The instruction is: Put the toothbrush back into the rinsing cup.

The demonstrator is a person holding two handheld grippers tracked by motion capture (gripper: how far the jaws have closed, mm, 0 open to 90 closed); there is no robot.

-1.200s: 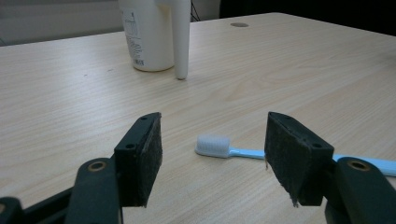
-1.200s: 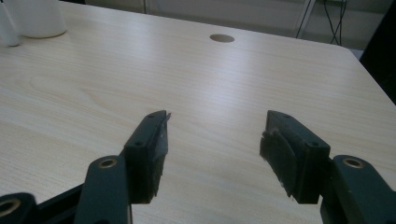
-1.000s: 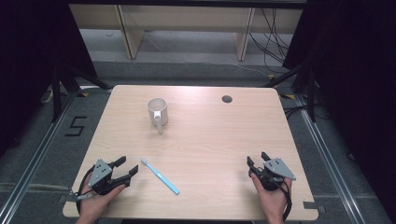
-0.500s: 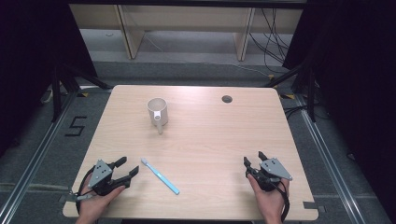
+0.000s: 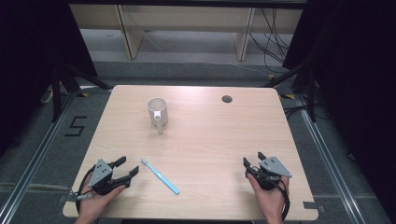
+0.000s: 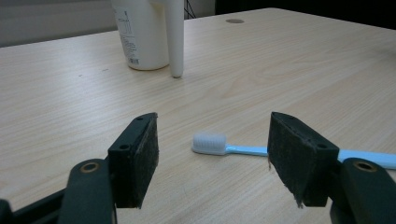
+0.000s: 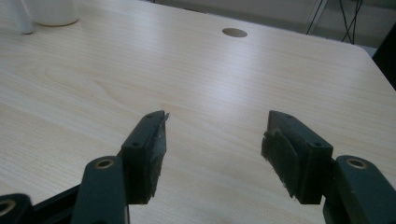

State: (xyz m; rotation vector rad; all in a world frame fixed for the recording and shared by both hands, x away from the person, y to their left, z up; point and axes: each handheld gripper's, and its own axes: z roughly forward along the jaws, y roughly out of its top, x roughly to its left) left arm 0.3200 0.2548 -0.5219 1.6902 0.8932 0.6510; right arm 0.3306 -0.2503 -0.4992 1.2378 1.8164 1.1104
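Left gripper (image 5: 127, 169) jaws apart — light-blue plastic toothbrush with white bristles (image 5: 160, 175) just ahead, untouched; right gripper (image 5: 252, 160) likewise spread, empty.

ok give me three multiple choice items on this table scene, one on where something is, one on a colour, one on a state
1. Which gripper is the toothbrush nearest?
A. left gripper
B. right gripper
C. midway between them

2. What colour is the toothbrush handle?
A. red
B. light blue
C. black

3. How does the left gripper stand?
A. shut on the toothbrush
B. shut on the mug
C. open, holding nothing

Answers: 1 A, the brush lies just ahead of the left gripper, far from the right gripper. 2 B, the handle is light blue with a white head. 3 C, its jaws stand apart, the brush untouched beyond them; the mug stands far off.
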